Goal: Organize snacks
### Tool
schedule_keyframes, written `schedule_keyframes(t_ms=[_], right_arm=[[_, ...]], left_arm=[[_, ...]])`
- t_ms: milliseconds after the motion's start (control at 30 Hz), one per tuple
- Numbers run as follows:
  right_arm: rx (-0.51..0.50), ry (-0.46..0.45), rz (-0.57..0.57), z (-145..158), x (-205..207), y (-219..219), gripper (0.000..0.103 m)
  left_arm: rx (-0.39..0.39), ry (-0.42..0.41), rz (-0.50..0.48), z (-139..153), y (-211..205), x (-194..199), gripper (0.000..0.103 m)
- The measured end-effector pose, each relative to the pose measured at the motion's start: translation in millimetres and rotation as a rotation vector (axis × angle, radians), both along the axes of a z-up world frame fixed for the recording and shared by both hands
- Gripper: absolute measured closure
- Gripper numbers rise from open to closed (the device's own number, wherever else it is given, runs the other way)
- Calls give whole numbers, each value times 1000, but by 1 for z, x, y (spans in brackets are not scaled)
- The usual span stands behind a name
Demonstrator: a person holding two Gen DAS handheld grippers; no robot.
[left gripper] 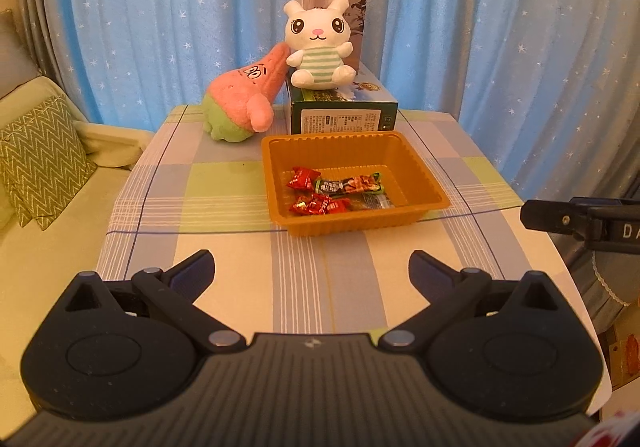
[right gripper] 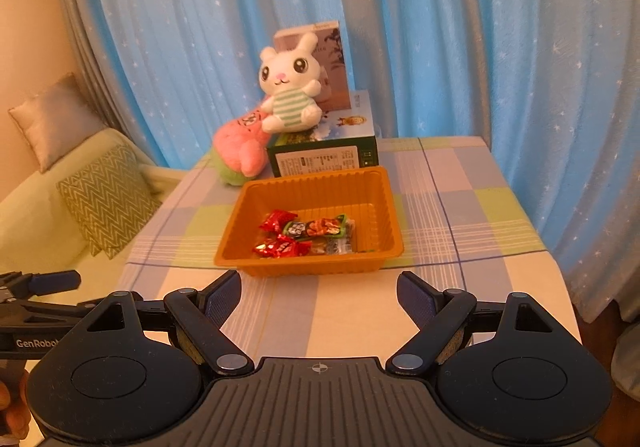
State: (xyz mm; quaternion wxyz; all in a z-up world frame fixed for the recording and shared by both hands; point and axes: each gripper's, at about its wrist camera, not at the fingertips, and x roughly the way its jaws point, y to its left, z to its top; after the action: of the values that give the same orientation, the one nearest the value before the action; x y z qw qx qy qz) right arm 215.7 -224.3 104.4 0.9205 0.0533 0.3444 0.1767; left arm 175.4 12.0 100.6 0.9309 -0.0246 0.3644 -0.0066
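An orange plastic tray [left gripper: 424,171] [right gripper: 384,203] sits on the checked tablecloth in the middle of the table. Inside it lie several wrapped snacks: red candy packets [left gripper: 316,204] [right gripper: 280,247] and a green-and-orange bar [left gripper: 352,184] [right gripper: 320,228]. My left gripper [left gripper: 312,267] is open and empty, held over the near part of the table short of the tray. My right gripper [right gripper: 319,287] is open and empty, just in front of the tray's near wall. The right gripper's finger shows at the right edge of the left wrist view [left gripper: 560,221].
Behind the tray stands a green box [left gripper: 344,115] [right gripper: 324,155] with a white bunny plush [left gripper: 320,43] [right gripper: 290,87] on top and a pink star plush [left gripper: 244,95] [right gripper: 240,147] leaning on it. A sofa with a zigzag cushion [left gripper: 36,155] [right gripper: 108,199] is left. Blue curtains hang behind.
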Motion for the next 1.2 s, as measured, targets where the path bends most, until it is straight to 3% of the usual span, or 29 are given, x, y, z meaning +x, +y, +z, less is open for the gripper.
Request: schedule_keyframes(t_ms=[567, 1200], right_arm=[[-18, -59, -12, 1, -141, -6, 18], [-29, -85, -22, -9, -225, -15, 18]], left_arm=[[-29, -64, 60, 13, -12, -127, 0], [-35, -84, 78, 11, -25, -203, 0]])
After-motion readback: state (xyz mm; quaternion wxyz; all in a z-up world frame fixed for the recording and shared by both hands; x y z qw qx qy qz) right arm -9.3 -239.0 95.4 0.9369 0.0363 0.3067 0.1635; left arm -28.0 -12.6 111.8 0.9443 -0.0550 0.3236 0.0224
